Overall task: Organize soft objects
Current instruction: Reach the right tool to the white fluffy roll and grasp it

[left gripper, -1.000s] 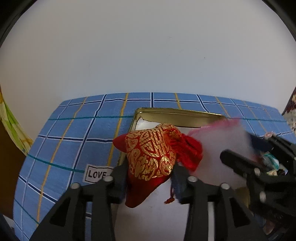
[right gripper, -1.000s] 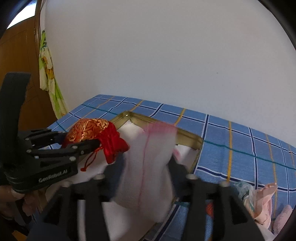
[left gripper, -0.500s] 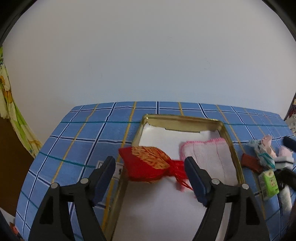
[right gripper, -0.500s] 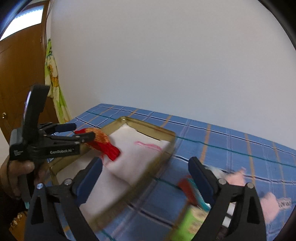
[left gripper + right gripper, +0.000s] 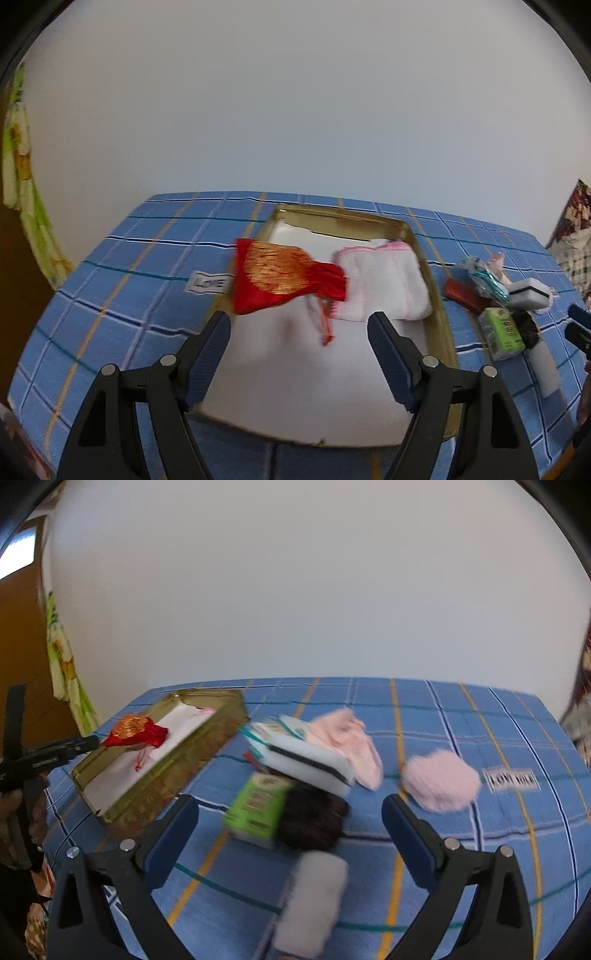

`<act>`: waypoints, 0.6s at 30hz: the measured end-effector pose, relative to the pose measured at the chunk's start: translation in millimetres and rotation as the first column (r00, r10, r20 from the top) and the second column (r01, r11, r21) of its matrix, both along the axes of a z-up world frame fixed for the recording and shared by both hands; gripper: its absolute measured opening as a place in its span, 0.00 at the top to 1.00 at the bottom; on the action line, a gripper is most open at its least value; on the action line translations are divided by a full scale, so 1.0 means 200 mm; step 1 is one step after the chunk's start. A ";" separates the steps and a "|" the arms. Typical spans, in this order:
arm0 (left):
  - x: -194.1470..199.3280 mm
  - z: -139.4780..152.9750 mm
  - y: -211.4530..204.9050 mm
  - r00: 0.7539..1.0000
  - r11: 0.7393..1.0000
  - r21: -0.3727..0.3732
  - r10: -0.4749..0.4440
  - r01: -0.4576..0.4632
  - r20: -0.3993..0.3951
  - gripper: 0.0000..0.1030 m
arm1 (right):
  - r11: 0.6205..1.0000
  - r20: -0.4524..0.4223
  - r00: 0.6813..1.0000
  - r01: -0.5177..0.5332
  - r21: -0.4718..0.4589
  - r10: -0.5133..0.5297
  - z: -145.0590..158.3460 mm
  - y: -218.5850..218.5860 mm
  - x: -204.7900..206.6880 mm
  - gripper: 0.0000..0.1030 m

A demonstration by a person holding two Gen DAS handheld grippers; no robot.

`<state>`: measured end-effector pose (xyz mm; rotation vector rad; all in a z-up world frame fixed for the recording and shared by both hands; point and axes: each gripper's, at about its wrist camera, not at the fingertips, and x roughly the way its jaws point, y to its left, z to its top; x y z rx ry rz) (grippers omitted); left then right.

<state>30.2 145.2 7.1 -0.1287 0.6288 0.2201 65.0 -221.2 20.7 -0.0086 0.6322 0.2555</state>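
1. On the far left of my left camera I see a green and yellow cloth that hangs beside the white wall.
2. The table has a blue checked cloth, with a small white label on it just beside the tin.
3. The gold tin lies open on the cloth and it has a white lining inside.
4. The red and gold pouch lies over the left rim of the tin, partly inside and partly on the rim. Its red cord reaches down onto the white lining.
5. The white towel with pink edge lies inside the tin, at the right side, and it touches the mouth of the pouch.
6. My left gripper is in front of the tin. Its jaws have just been opening and now stand spread, with nothing between them.
7. Right of the tin there is a small heap: a green carton, a dark fluffy thing, a white sponge with a black stripe, a light pink cloth and a grey-white roll. This view is blurred, so I cannot tell more.
8. My right gripper is above this heap. Its jaws have just been opening and now stand wide apart; they hold nothing.
9. Further right a round pink puff lies alone on the cloth, beside a second white label.
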 end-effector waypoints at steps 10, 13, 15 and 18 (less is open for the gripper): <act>0.05 -0.03 0.14 0.997 0.997 -0.017 0.070 -0.071 -0.030 0.24 | 0.998 -0.007 0.999 0.051 0.024 -0.051 -0.07 -0.12 -0.05 0.02; 0.06 -0.04 0.10 0.997 0.997 -0.039 0.067 -0.068 -0.022 0.24 | 0.998 -0.005 0.998 0.059 0.003 -0.059 -0.07 -0.11 -0.05 0.02; 0.06 -0.04 0.04 0.999 0.998 -0.041 0.039 -0.040 -0.015 0.24 | 0.997 -0.002 0.997 0.078 -0.026 -0.078 -0.08 -0.11 -0.06 0.02; 0.07 -0.03 -0.10 1.000 1.000 -0.020 -0.015 0.015 -0.002 0.24 | 0.995 -0.021 0.996 0.090 -0.035 -0.091 -0.10 -0.12 -0.05 0.02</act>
